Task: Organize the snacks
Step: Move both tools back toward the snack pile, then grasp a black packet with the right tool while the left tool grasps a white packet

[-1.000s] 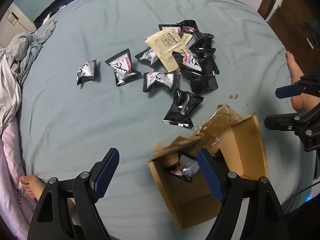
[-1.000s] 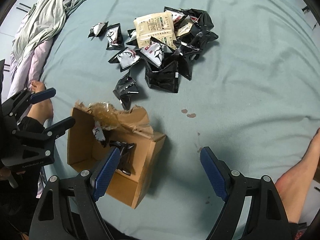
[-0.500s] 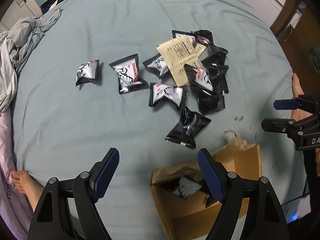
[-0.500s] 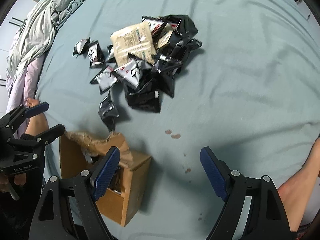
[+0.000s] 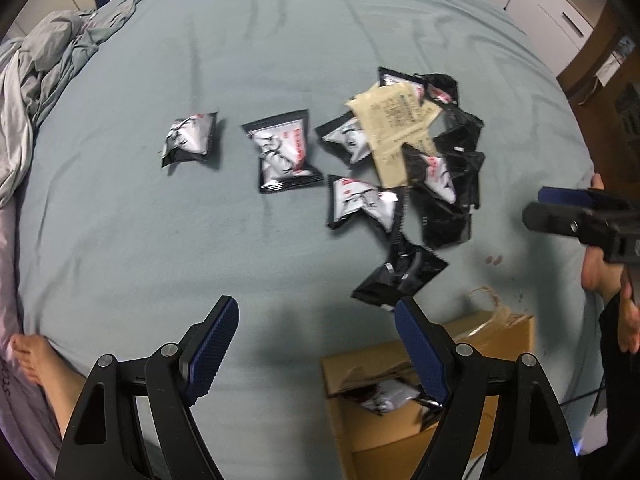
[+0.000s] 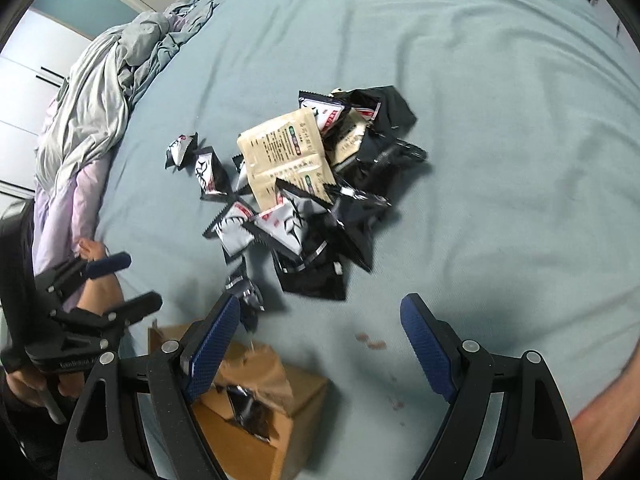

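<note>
- We judge the sorting barely begun: a few packets lie inside the cardboard box (image 5: 432,412), while most of the snack packets (image 5: 400,168) remain scattered on the bed (image 5: 120,240).
- The main heap sits toward the bed's right side in the left wrist view, with a tan sachet (image 5: 396,128) on top of the black and silver wrappers; a lone packet (image 5: 188,140) and a second one (image 5: 284,156) lie apart toward the left edge.
- One black packet (image 5: 400,276) lies just beside the box's torn flap.
- Our left tool (image 5: 316,344) hangs above the bed with its jaws spread wide and nothing between them; our right tool (image 6: 320,340) is likewise wide and empty, over the near end of the heap.
- The box stands near the bed's front edge.
- The bed wears a pale blue-green sheet, creased, with small reddish spots (image 6: 370,342); a rumpled grey blanket (image 6: 104,92) is bunched along the left edge, and white cabinets (image 5: 552,12) show beyond.
</note>
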Tool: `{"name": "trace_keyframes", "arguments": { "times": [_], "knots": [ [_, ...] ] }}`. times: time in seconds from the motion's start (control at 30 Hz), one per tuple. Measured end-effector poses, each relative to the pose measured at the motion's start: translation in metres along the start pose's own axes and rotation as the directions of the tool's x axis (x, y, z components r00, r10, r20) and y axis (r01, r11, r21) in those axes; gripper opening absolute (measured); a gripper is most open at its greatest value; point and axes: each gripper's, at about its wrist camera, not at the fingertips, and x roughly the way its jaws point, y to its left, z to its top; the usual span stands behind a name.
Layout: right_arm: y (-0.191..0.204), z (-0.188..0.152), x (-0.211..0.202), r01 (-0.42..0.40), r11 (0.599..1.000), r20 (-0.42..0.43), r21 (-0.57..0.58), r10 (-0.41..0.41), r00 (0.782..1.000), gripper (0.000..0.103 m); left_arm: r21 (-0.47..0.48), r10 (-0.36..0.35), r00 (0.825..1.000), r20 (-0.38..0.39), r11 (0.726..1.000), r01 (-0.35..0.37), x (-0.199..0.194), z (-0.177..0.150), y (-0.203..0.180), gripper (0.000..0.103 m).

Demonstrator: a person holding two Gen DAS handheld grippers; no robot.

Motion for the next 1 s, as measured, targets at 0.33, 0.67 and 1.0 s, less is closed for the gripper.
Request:
{"name": "trace_keyframes", "arguments": {
  "times": [0.33, 0.67, 1.0],
  "knots": [
    [0.001, 0.025, 0.081, 0.075, 0.997, -0.139, 0.009, -0.074, 0.988, 0.082, -0.042, -0.007, 1.000, -0.025, 0.999, 0.006, 0.017, -0.003, 0.029, 0.081],
    [0.038, 0.022, 0.100, 0.192, 0.959, -0.098, -0.208, -0.216, 0.972, 0.049, -0.019, 0.020, 1.000, -0.011, 1.000, -0.021, 0.035, 0.015, 0.030, 0.081],
    [0.045, 0.008, 0.051, 0.001, 0.984, -0.070, -0.181, -0.014, 0.997, 0.035, -0.180, 0.122, 0.990, 0.071, 0.978, -0.107, 0.052, 0.064, 0.079, 0.081]
  ]
}}
